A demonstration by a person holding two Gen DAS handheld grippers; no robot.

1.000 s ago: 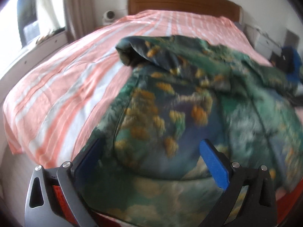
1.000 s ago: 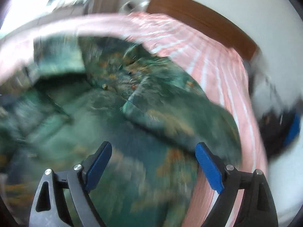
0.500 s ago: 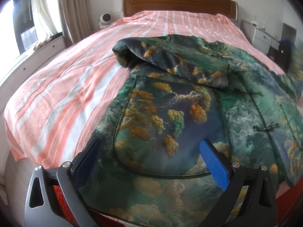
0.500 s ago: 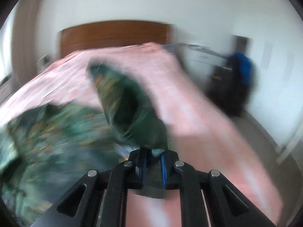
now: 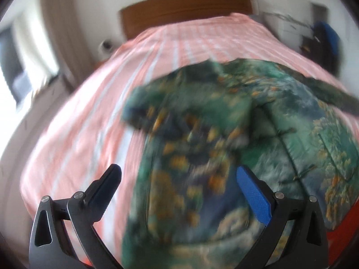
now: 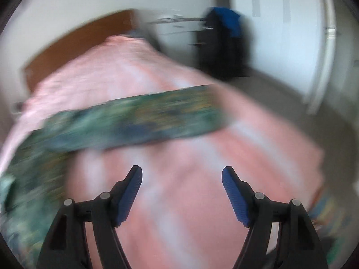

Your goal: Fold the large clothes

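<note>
My right gripper (image 6: 181, 192) is opening with nothing between its blue pads, only pink striped bedsheet (image 6: 179, 157) below; my left gripper (image 5: 179, 192) hangs wide and empty over the green quilted jacket with orange landscape print (image 5: 224, 157). I judge I'm laying the sleeves out. Next: take the long outstretched sleeve (image 6: 134, 118) and fold it inward. The jacket lies front-up across the bed, its other sleeve already folded over.

Home bedroom: striped bed (image 5: 179, 51), wooden headboard (image 5: 186, 6), curtain (image 5: 58, 33).
</note>
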